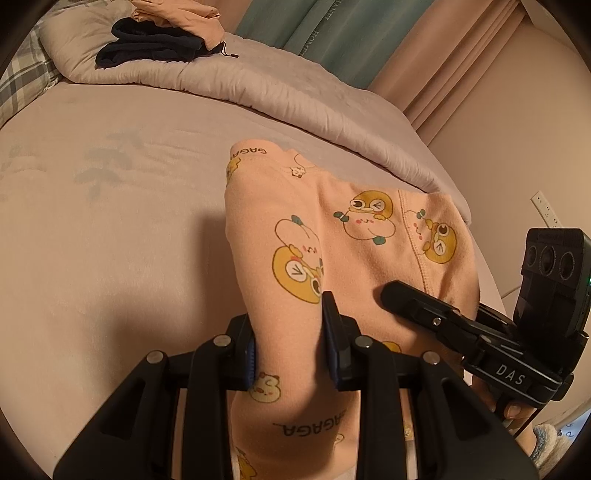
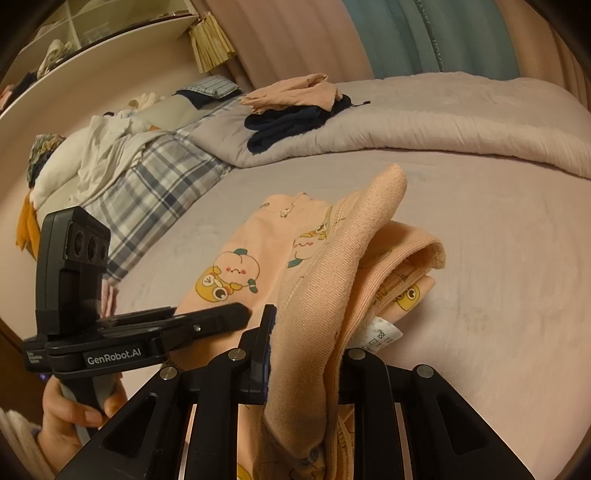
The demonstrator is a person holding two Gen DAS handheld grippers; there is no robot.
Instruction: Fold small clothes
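1. Peach-pink kids' pants with cartoon duck prints are pinched by both grippers at the near edge of the bed, with the far part of the fabric lying flat on the sheet.
2. Left gripper has its fingers narrow and clamped on a bunched fold of the pants, blue pads pressed into the cloth on both sides.
3. Right gripper is the same deal: fingers narrow, gripping a thick ribbed fold that sticks up between them. A white care label peeks out just beside it.
4. Each wrist view catches the other gripper close by, resting against the same garment. A hand wraps the left gripper's handle.
5. Further back, a rolled-up pale quilt runs across the bed.
6. On top of the quilt sits a dark navy garment with a peach garment touching it.
7. Way back there's a plaid blanket, a messy pile of white bedding, and teal and pink curtains.
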